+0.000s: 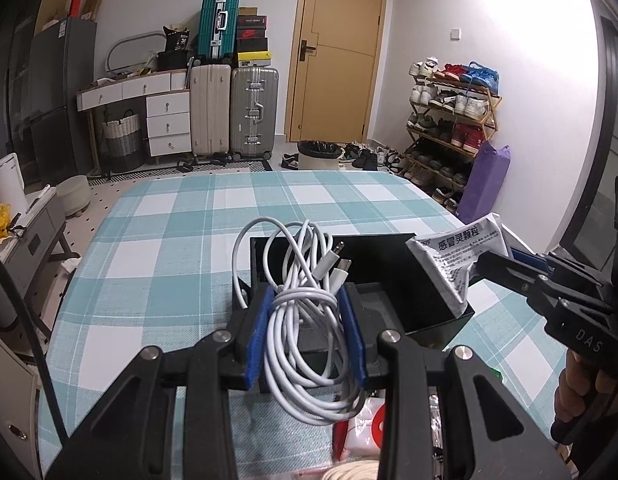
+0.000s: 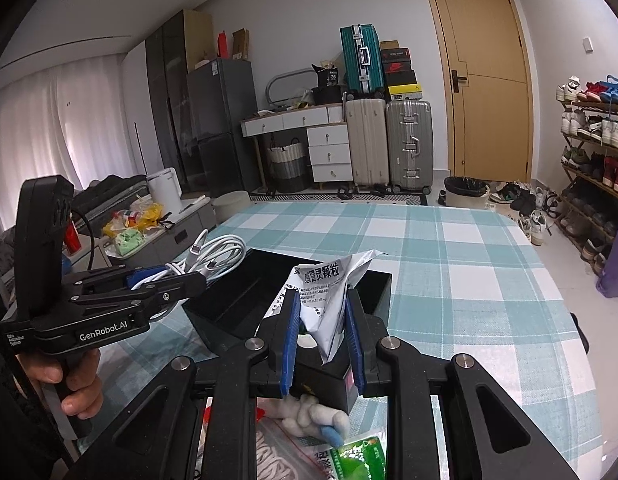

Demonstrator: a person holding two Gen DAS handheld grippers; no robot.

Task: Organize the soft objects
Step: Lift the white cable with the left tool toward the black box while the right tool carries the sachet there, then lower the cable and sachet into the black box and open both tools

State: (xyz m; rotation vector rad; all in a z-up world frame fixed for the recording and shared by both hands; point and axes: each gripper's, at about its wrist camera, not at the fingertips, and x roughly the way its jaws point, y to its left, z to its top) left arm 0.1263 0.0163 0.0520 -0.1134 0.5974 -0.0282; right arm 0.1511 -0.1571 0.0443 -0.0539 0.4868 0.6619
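Observation:
My left gripper is shut on a coiled white charging cable and holds it over the near edge of an open black box on the checked tablecloth. My right gripper is shut on a crumpled white medicine sachet with black print, held over the same black box. In the left wrist view the sachet hangs over the box's right wall, held by the right gripper. In the right wrist view the left gripper holds the cable at the box's left side.
More soft items lie by the table's near edge: a zip bag with cord, a white plush with a blue tip, a green packet, a red-and-white packet. The teal checked table stretches ahead. Suitcases, drawers and a shoe rack stand behind.

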